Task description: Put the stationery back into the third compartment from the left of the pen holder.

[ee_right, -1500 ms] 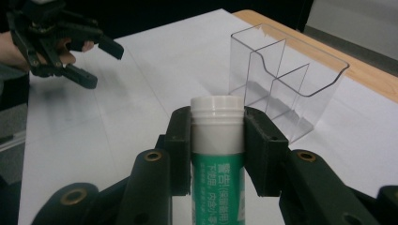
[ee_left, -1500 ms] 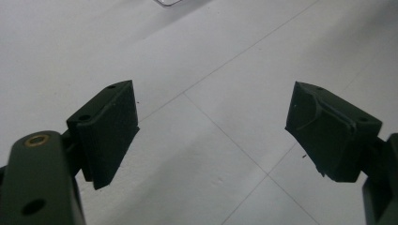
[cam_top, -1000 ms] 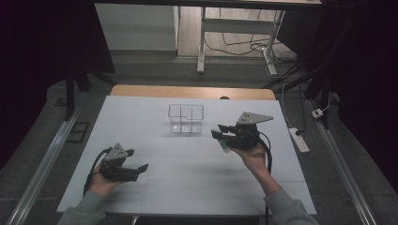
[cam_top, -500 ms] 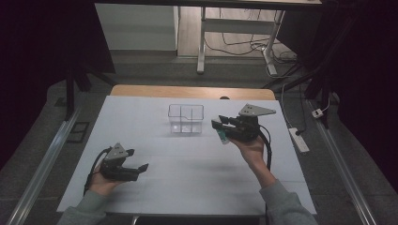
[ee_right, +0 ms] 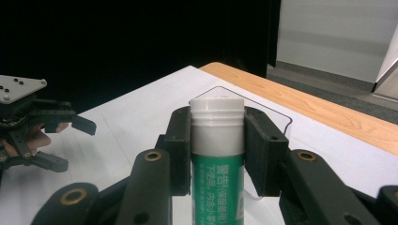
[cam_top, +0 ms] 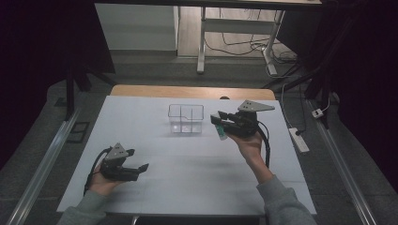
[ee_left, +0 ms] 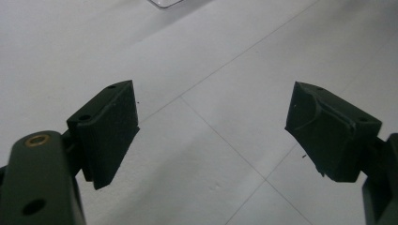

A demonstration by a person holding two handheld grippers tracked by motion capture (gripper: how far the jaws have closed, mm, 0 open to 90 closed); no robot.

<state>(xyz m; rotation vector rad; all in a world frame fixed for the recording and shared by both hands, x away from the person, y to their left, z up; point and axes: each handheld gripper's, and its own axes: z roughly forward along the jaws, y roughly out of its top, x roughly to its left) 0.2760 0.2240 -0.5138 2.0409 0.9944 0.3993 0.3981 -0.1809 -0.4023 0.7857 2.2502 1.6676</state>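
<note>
High view: over the last second the right tool (cam_top: 220,123), clenched on a green-and-white glue stick (cam_top: 220,131), has moved from right of the clear divided box (cam_top: 186,118) to just beside its right wall, raised off the white worktop (cam_top: 187,173). Likely a drop into the box is coming. Left tool (cam_top: 136,159) unchanged, low, well apart from the box on its near left.

Left gripper view: jaws spread, nothing between; matte black ribbed pads (ee_left: 110,131) over the smooth worktop, faint seam lines.

Right gripper view: glue stick (ee_right: 217,154) pinched below its white ridged cap, cylindrical, green printed label. The thin transparent box rim (ee_right: 277,115) lies beyond.
</note>
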